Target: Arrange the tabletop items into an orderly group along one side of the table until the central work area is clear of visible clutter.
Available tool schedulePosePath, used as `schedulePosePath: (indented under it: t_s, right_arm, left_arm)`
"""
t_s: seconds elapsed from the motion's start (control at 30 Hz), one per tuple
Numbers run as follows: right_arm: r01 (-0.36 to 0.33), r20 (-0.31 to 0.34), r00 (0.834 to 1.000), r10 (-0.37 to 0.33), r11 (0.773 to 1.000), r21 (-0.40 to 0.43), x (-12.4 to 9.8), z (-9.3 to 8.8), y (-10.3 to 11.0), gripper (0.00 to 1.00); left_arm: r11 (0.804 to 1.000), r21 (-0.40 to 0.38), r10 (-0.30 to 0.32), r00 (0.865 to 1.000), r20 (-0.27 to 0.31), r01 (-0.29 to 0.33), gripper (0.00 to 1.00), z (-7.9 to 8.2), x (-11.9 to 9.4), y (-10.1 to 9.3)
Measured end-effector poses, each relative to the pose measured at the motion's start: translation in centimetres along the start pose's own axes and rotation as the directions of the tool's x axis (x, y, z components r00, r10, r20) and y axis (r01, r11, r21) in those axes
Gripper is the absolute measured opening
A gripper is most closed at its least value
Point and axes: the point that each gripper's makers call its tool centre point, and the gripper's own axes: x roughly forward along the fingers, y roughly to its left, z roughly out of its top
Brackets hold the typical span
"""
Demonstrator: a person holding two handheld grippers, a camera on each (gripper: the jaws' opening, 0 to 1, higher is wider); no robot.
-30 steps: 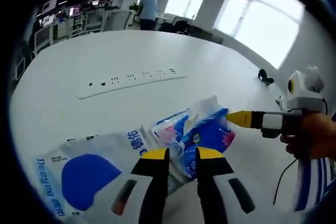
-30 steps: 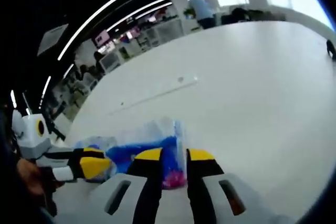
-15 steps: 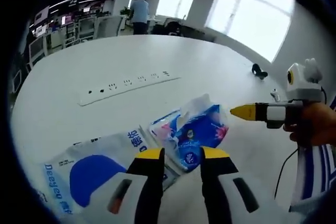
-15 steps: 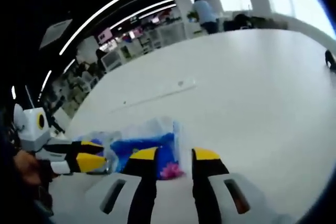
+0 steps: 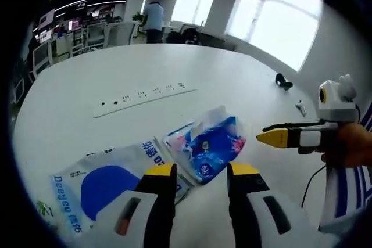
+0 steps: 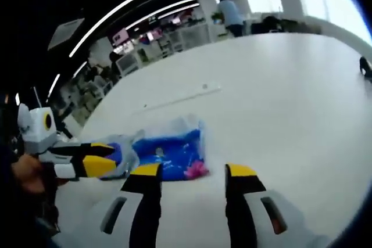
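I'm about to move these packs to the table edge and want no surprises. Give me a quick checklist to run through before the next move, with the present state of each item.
1. Left gripper open and empty: ok, fingers spread, nothing between them.
2. Right gripper open and empty: ok, fingers apart, short of the pack.
3. Blue tissue pack free to grasp: ok, it lies on the white table, nothing on top.
4. Large white and blue bag apart from the tissue pack: cannot tell; their edges meet or overlap.
5. Grippers clear of each other: ok, a gap shows between them.
6. Power strip out of the way: ok, it lies farther back.
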Motion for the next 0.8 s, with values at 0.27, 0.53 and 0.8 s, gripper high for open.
schedulePosePath:
  t_s: [0.27, 0.53, 0.8]
  right_arm:
    - [-0.030, 0.037, 0.999, 0.029, 1.000, 0.001, -1.7, -0.6, 0.6, 0.52]
    - [-0.039, 0.025, 0.999, 0.040, 0.999, -0.017, -3.4, -2.6, 0.8, 0.60]
    - [-0.058, 0.014, 0.998, 0.059, 0.997, -0.054, -5.0, -4.1, 1.6, 0.67]
  left_arm:
    - [1.000, 0.017, 0.008, 1.000, 0.030, -0.008, 0.39, 0.1, -1.6, -0.1]
    - [0.999, 0.033, 0.011, 0.998, 0.064, -0.013, 0.42, -0.1, -3.7, -0.7]
    - [0.999, 0.019, 0.029, 0.997, 0.070, -0.031, 0.47, -2.6, -5.7, -0.5]
